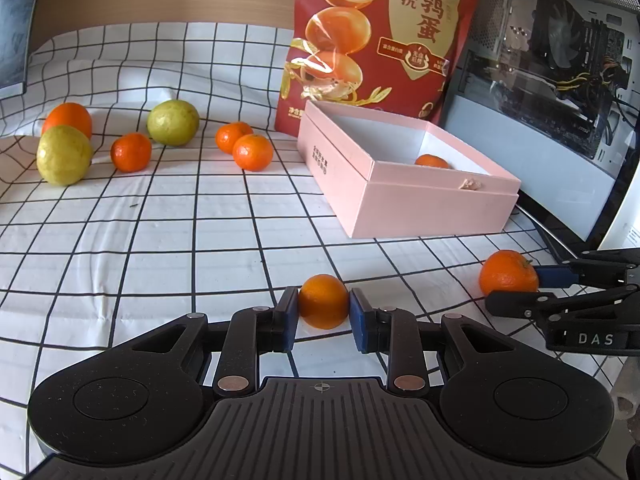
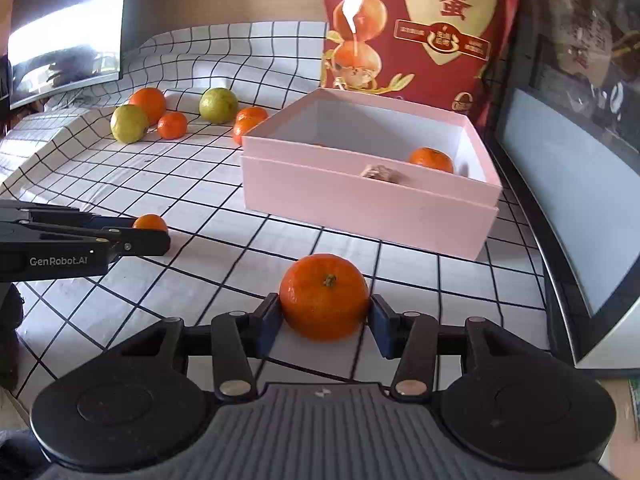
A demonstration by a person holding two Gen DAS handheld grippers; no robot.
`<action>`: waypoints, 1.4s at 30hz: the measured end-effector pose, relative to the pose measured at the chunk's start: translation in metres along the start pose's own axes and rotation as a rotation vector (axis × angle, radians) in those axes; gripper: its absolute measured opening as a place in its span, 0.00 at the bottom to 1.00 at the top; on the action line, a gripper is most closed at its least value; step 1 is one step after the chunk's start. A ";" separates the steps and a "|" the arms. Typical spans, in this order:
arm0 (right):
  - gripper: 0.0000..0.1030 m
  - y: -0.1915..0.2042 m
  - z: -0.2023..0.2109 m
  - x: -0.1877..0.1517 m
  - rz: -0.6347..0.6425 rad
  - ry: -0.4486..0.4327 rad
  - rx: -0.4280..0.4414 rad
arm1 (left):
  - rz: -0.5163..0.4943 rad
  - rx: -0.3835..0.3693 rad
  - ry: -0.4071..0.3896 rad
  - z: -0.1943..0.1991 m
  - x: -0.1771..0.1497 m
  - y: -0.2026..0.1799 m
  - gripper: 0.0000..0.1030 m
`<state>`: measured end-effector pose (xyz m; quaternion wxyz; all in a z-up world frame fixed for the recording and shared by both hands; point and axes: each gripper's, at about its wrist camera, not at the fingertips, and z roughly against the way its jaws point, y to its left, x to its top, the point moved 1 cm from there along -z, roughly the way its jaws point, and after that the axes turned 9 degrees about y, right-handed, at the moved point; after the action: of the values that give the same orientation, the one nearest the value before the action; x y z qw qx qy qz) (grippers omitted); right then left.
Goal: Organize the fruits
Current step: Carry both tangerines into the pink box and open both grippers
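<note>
Two mandarins are gripped: the left gripper (image 1: 324, 312) is clamped on a small mandarin (image 1: 323, 300), the right gripper (image 2: 325, 320) on a bigger mandarin (image 2: 324, 296); ahead of both tongs sits the pink box (image 2: 360, 200)

A box (image 2: 360, 204) sits on the bench (image 2: 192, 184) at right, one mandarin (image 2: 431, 159) inside it, a snack bag (image 2: 420, 32) standing behind. Far left of the box, a cluster of fruit (image 2: 172, 114) lies together. Before the box, the right hand-held gripper (image 2: 325, 318) brackets a mandarin (image 2: 324, 297); to its left, the left hand-held gripper (image 1: 323, 312) brackets another (image 1: 323, 301).
</note>
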<state>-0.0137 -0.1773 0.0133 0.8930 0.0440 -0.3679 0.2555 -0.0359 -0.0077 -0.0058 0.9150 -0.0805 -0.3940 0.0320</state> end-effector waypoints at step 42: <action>0.46 -0.040 -0.054 0.145 -0.075 -0.084 -0.198 | -0.023 -0.149 -0.054 -0.099 0.214 -0.027 0.30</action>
<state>0.1270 -0.1356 0.0772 0.8856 -0.0201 -0.4267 0.1822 0.1828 -0.0199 0.0853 0.8958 -0.1429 -0.4208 -0.0057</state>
